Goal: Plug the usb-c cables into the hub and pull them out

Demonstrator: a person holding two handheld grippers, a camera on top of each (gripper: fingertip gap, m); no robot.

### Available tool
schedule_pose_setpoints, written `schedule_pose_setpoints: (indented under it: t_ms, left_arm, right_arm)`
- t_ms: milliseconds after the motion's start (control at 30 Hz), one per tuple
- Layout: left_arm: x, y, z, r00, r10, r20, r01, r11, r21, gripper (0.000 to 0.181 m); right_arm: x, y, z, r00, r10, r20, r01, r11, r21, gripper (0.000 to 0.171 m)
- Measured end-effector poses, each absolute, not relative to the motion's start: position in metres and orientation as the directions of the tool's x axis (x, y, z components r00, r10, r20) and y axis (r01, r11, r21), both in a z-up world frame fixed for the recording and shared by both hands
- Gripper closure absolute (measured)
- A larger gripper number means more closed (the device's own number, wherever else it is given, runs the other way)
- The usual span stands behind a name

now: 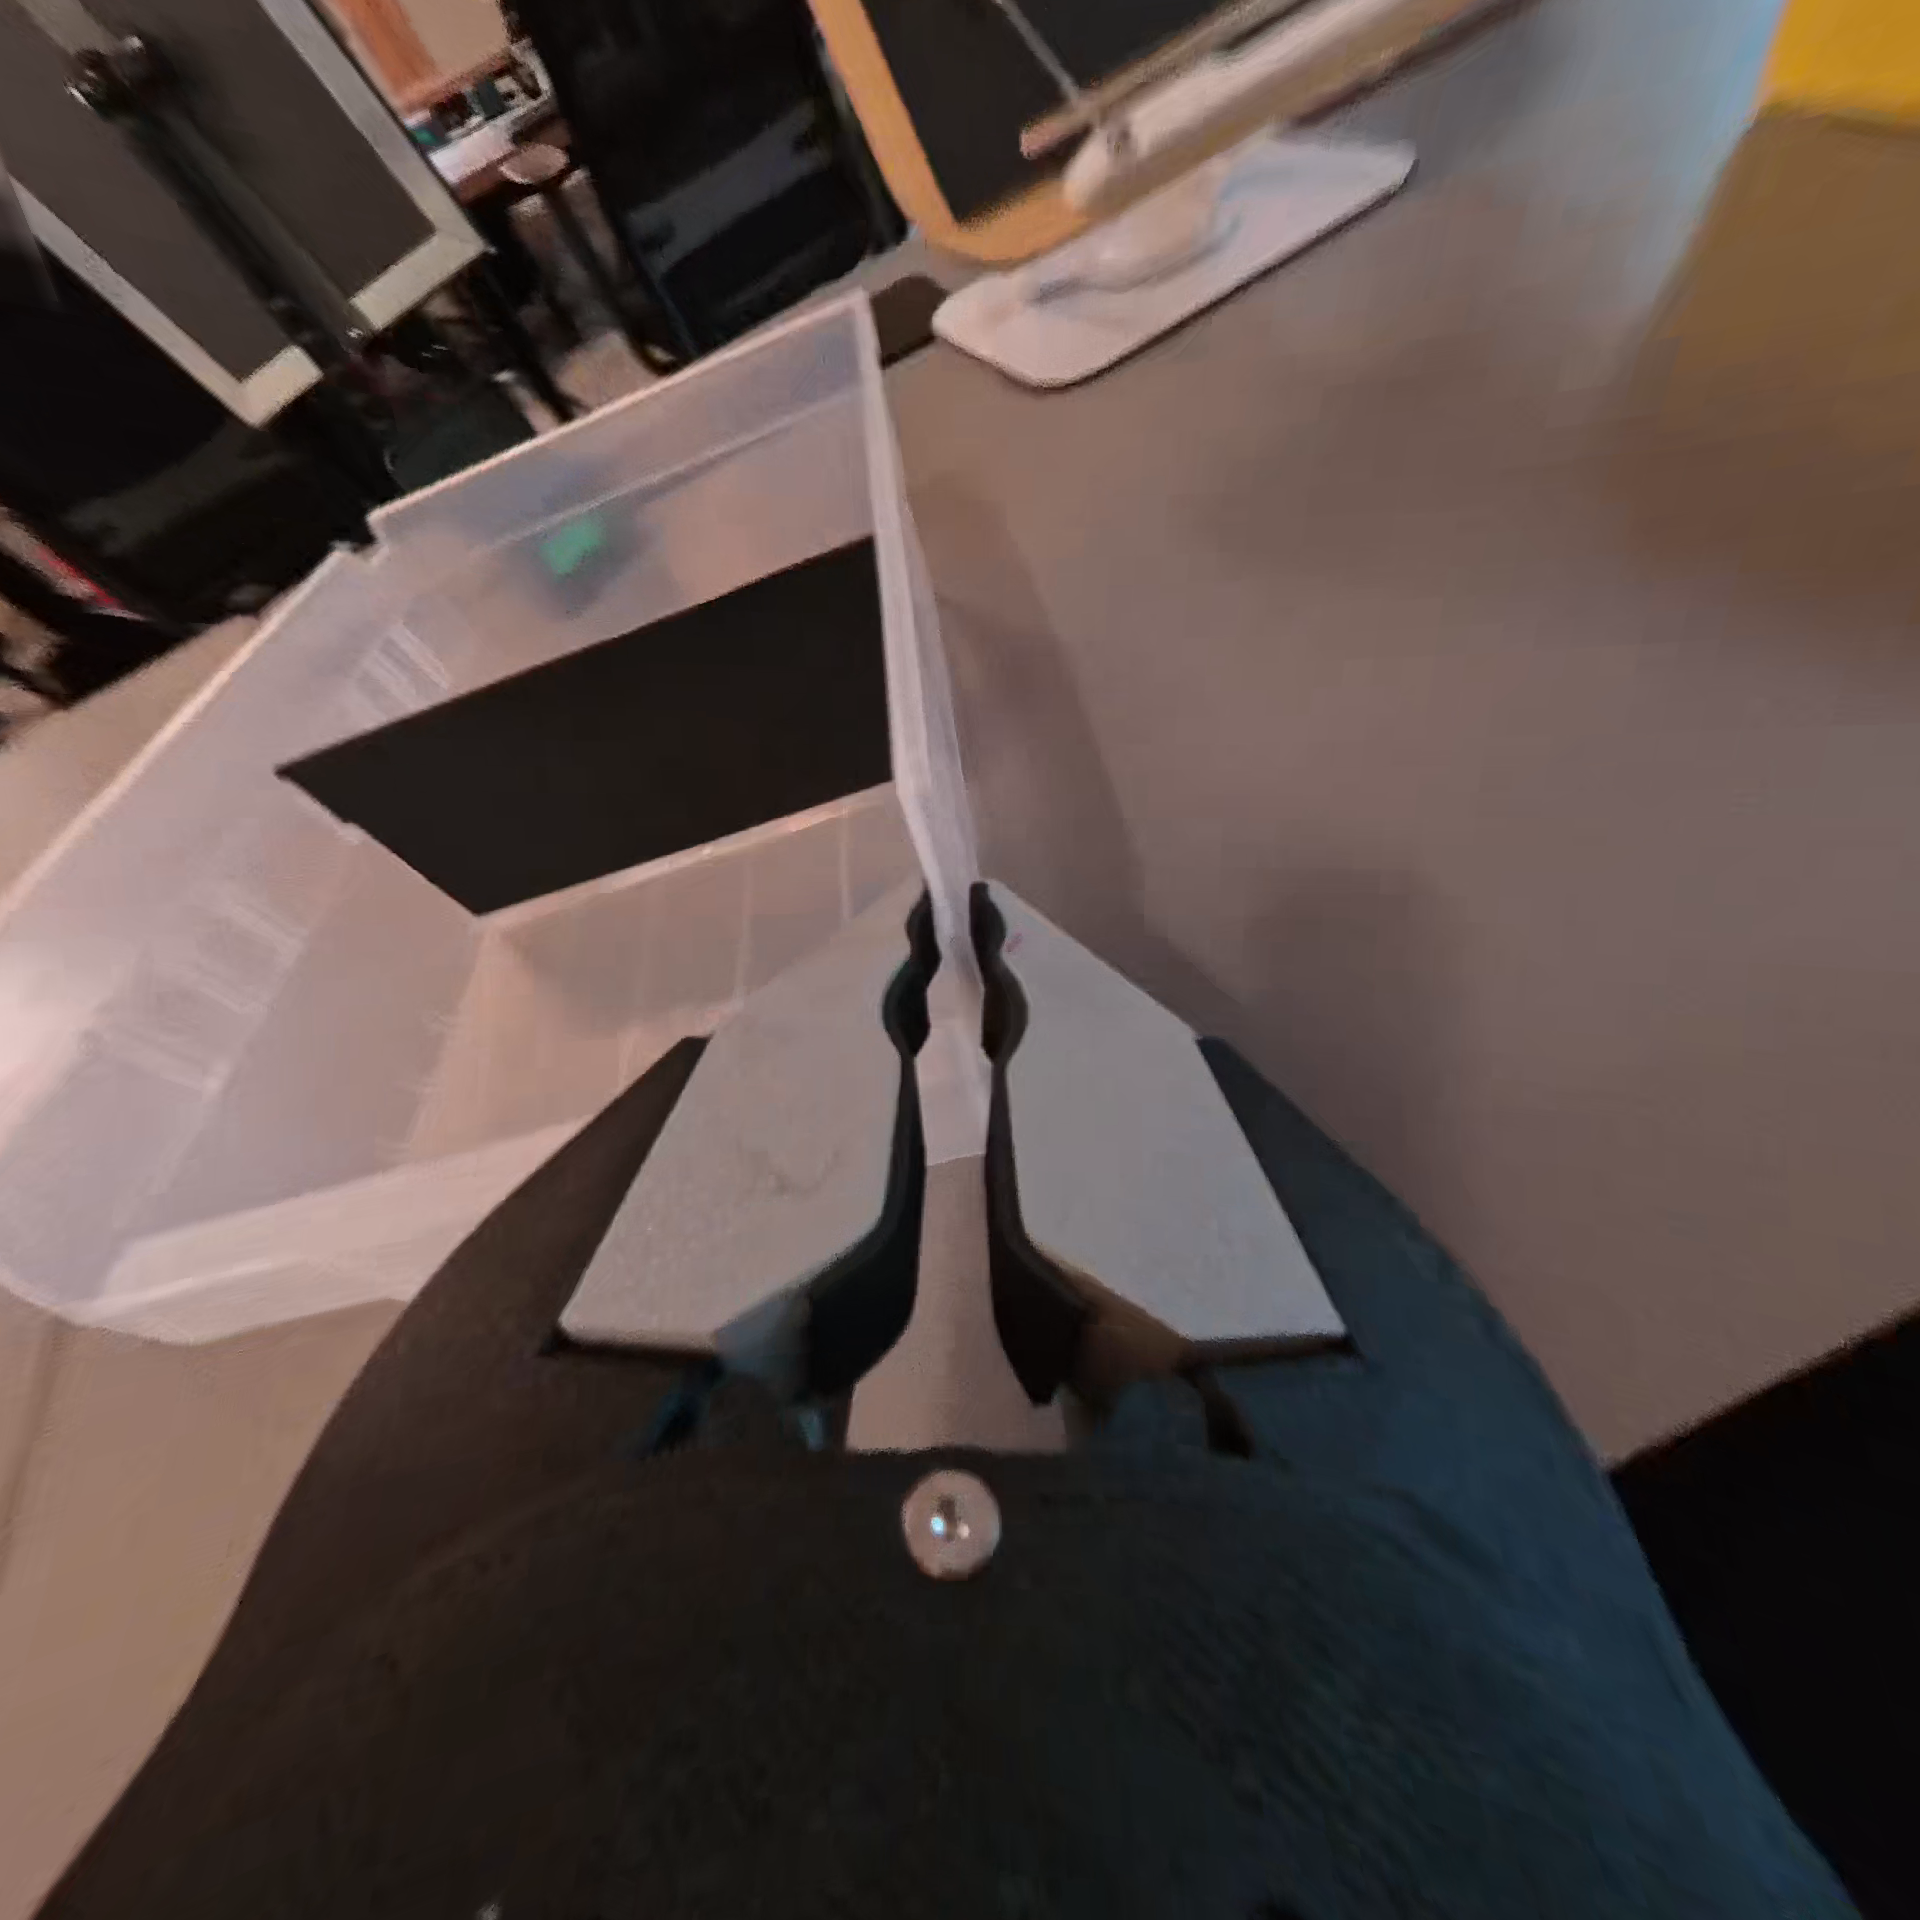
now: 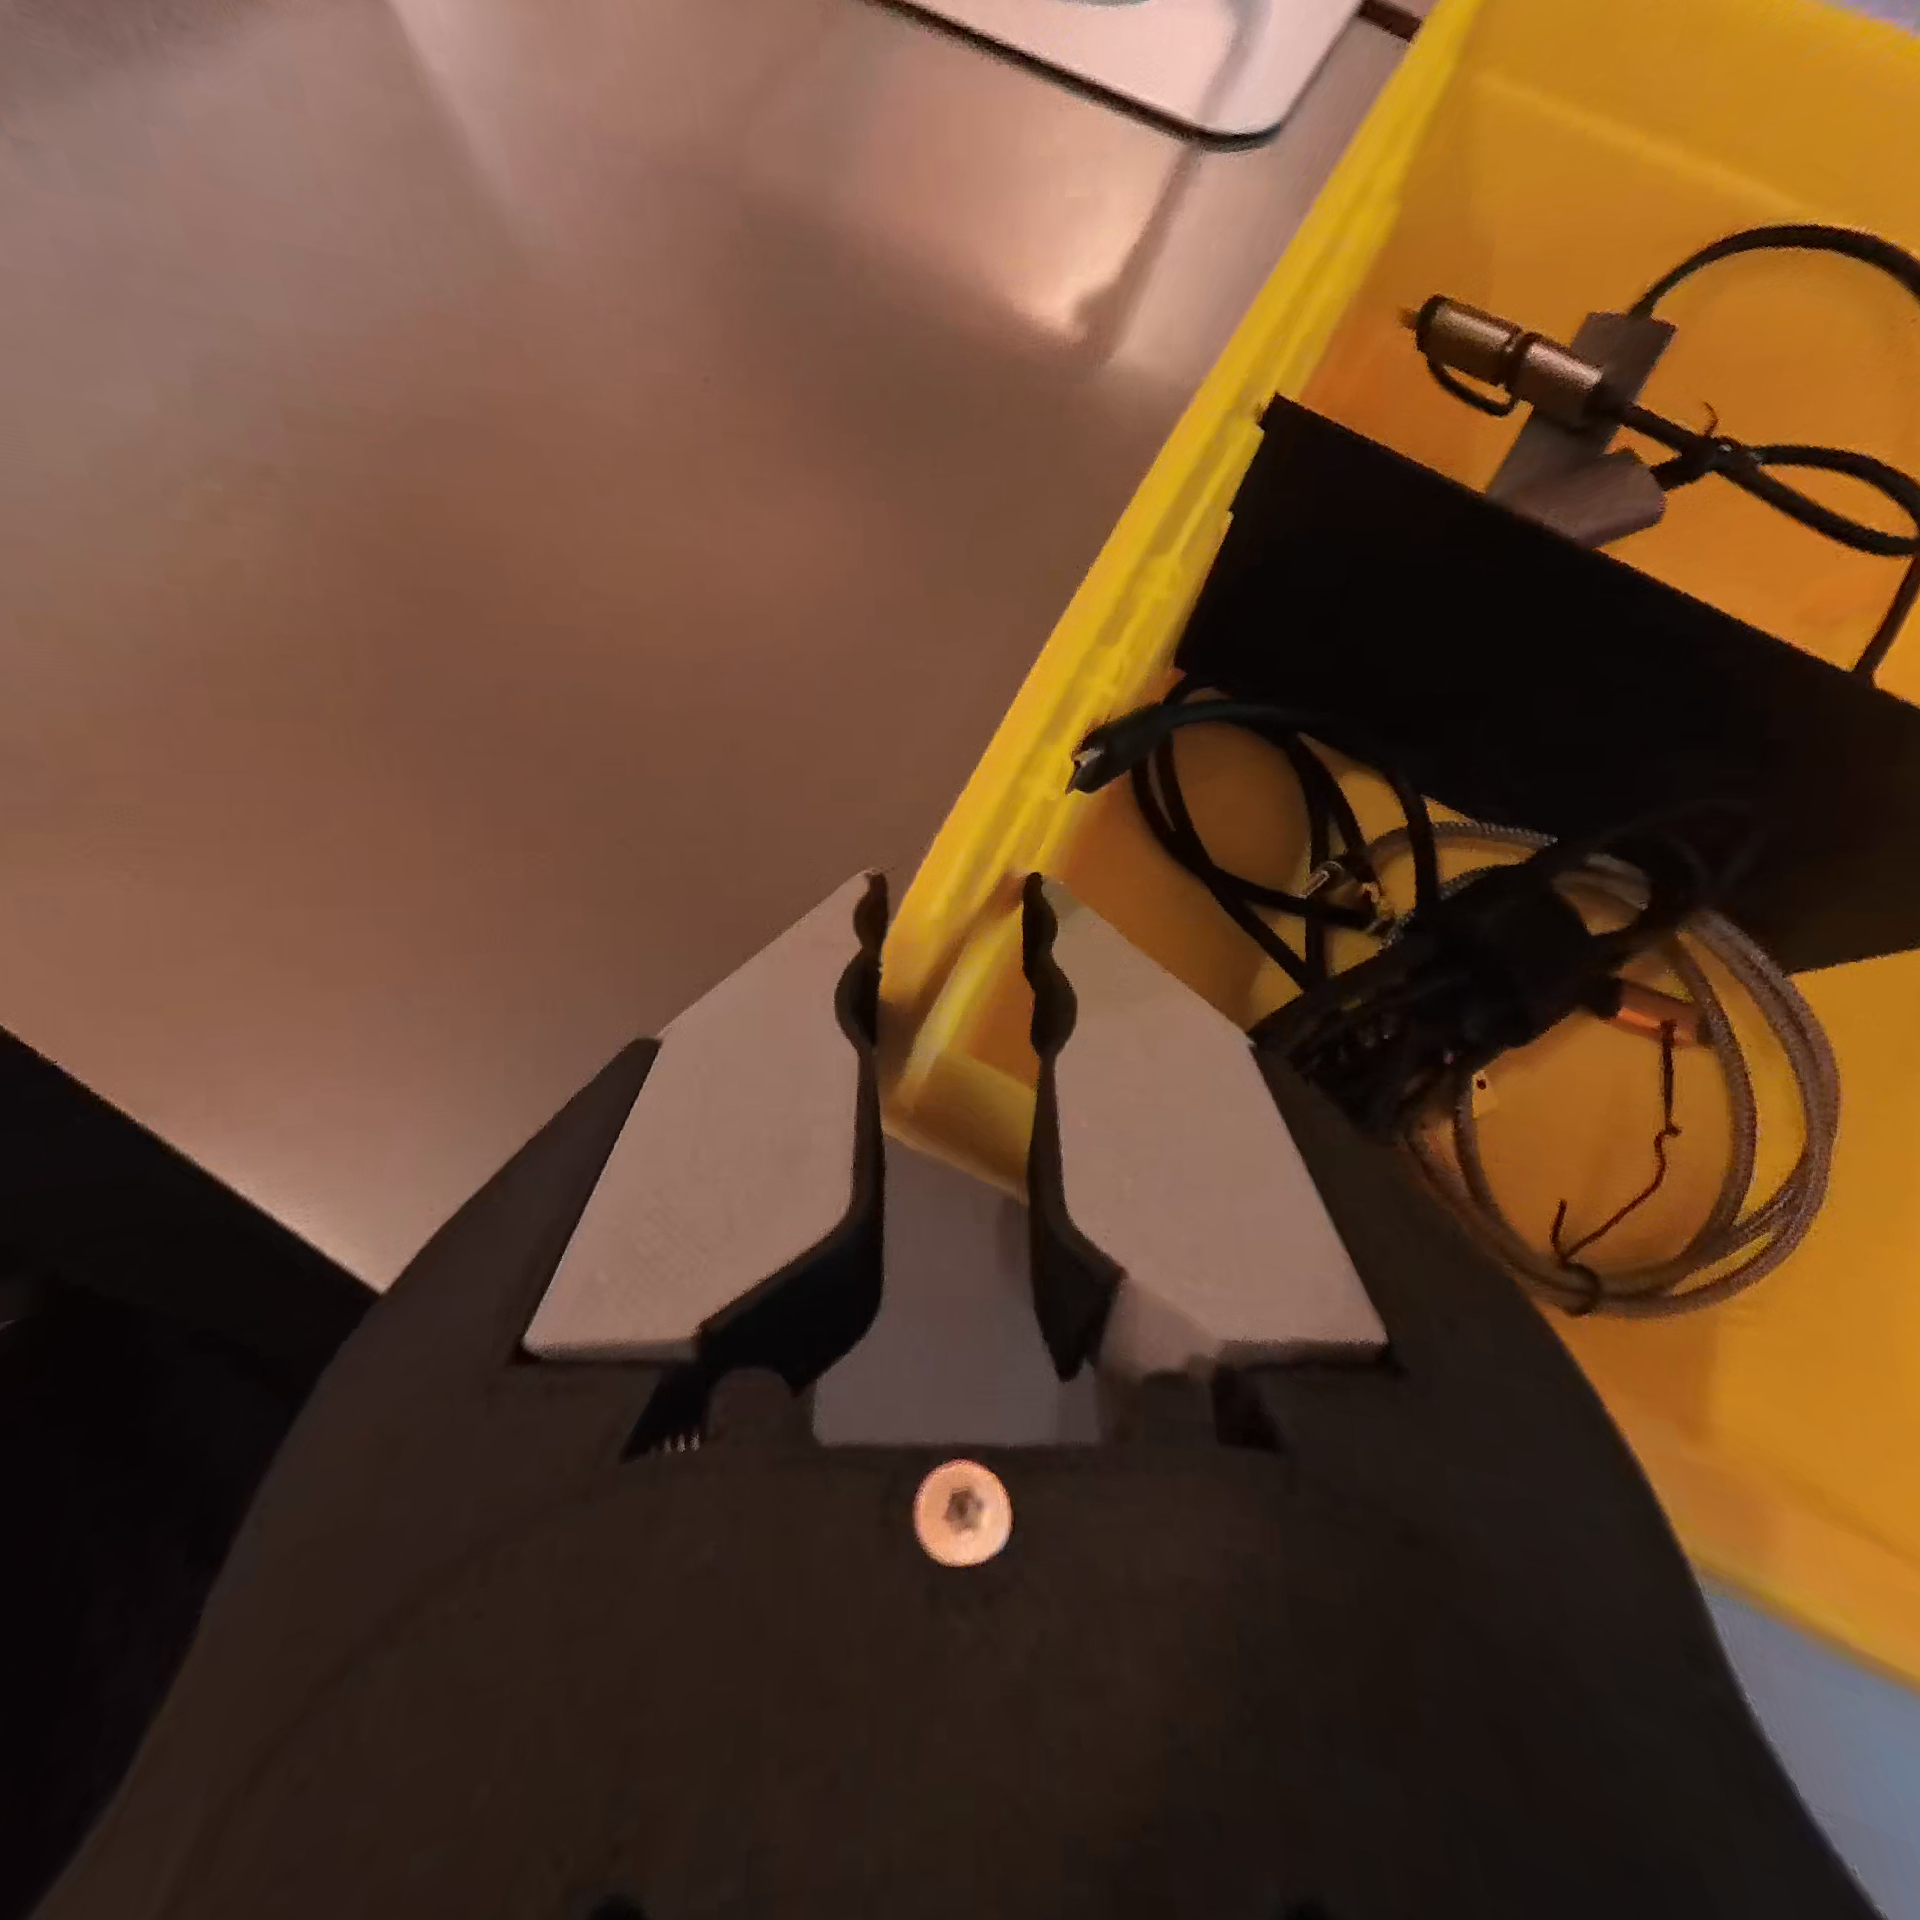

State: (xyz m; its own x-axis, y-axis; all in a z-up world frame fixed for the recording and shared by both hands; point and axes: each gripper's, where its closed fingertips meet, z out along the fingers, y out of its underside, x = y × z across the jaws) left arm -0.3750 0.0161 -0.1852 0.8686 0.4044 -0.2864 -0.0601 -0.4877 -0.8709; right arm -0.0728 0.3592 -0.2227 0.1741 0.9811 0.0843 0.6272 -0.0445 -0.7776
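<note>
My left gripper [image 1: 951, 914] is shut on the near end of the right wall of a clear plastic bin [image 1: 914, 644], which has a black divider [image 1: 623, 727] across it. My right gripper [image 2: 951, 904] has one finger on each side of the yellow bin's wall [image 2: 1164, 561] near its corner and is closed on it. In the yellow bin's near compartment lie a coiled black USB-C cable [image 2: 1174, 727] and a coiled braided grey cable [image 2: 1787, 1122]. Beyond a black divider [image 2: 1558, 644] lies a grey hub [image 2: 1590, 499] with a bronze connector [image 2: 1496, 348] and a black lead.
Both bins stand on a grey table [image 1: 1455, 727]. A white monitor stand base [image 1: 1174, 281] sits at the table's far side. The table's front edge [image 1: 1714, 1382] runs to my left gripper's right. Dark furniture and framed panels stand beyond the clear bin. About 45 centimetres separates my left fingertips from my right.
</note>
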Motion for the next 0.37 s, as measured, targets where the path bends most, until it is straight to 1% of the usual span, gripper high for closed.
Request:
schedule_pose_setpoints:
  t_ms: [33,133,200,267,367]
  left_arm:
    - [-0.376,0.012,-0.177,0.891,0.395,-0.225,-0.03,-0.443,-0.896,0.18]
    - [-0.383,-0.001,-0.153,0.896,0.402,-0.187,-0.033,-0.362,-0.932,0.179]
    - [-0.38,-0.006,-0.133,0.896,0.394,-0.207,-0.078,-0.32,-0.944,0.179]
    - [-0.377,-0.017,-0.111,0.869,0.416,-0.268,-0.139,-0.314,-0.939,0.177]
    - [-0.372,-0.036,-0.083,0.862,0.443,-0.245,-0.147,-0.243,-0.959,0.177]
  right_arm:
    - [-0.078,0.351,-0.223,0.161,0.982,0.103,0.639,-0.024,-0.768,0.147]
    - [-0.096,0.322,-0.223,0.148,0.977,0.155,0.652,0.021,-0.758,0.148]
    - [-0.111,0.298,-0.223,0.135,0.979,0.152,0.638,0.032,-0.769,0.147]
    - [-0.128,0.272,-0.222,0.12,0.984,0.135,0.621,0.031,-0.783,0.147]
    - [-0.157,0.231,-0.221,0.079,0.987,0.137,0.604,0.062,-0.795,0.148]
